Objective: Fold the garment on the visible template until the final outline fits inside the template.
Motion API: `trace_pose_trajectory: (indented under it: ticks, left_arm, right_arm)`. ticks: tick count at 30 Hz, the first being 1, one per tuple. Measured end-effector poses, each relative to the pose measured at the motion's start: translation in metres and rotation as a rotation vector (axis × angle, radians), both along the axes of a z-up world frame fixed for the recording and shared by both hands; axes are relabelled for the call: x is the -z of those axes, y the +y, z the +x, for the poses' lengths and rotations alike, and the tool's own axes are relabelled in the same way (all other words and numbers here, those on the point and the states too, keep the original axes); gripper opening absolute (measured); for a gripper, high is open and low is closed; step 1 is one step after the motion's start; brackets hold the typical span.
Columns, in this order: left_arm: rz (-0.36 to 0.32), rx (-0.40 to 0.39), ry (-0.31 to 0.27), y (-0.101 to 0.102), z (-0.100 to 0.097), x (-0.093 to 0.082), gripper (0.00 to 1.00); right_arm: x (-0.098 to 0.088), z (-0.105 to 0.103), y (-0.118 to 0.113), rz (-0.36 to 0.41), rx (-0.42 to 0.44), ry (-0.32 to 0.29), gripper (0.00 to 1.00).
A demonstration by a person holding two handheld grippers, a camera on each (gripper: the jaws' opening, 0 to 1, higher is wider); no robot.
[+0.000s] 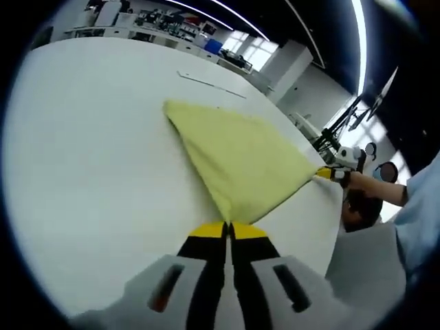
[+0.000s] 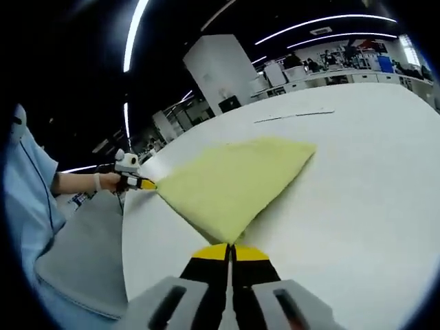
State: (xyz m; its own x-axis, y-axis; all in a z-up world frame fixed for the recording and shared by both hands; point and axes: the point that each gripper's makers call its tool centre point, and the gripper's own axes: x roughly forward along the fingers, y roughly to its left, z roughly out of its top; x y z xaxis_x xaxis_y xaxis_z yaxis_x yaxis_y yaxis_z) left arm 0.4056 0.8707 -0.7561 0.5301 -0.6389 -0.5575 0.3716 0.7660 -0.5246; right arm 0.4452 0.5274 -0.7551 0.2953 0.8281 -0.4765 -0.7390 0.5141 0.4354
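A pale yellow garment [image 1: 240, 161] lies folded on the white table [image 1: 89, 151], stretched into a triangle between two held corners. My left gripper [image 1: 227, 227] is shut on its near corner, yellow tips pressed together. At the right of this view the right gripper [image 1: 328, 174] pinches the other corner, held by a person's hand. In the right gripper view the same garment [image 2: 230, 185] runs from my right gripper [image 2: 229, 248], shut on one corner, to the left gripper [image 2: 141, 183] at the far left. A thin template line [image 1: 210, 83] [image 2: 294, 115] is marked on the table beyond the cloth.
The table's edge [image 1: 335, 234] runs close by the person, whose light blue sleeve [image 1: 419, 213] shows at the right. Grey floor [image 2: 82, 254] lies below the table edge. Desks and equipment [image 1: 172, 31] stand far behind in the room.
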Motion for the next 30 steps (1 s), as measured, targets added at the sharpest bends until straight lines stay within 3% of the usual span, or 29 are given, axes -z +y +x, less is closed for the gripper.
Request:
trace_pose_trajectory:
  ticks: [9, 17, 30]
  left_arm:
    - [-0.008, 0.007, 0.022, 0.002, -0.020, -0.001, 0.00]
    - [-0.011, 0.006, 0.046, 0.002, -0.037, 0.004, 0.00]
    - [-0.003, -0.025, 0.045, 0.005, -0.042, 0.010, 0.00]
  right_arm:
    - [0.006, -0.033, 0.002, -0.074, -0.151, -0.050, 0.00]
    - [0.014, -0.036, 0.002, -0.086, -0.149, -0.021, 0.00]
    - [0.015, -0.042, 0.003, -0.071, -0.141, 0.007, 0.00]
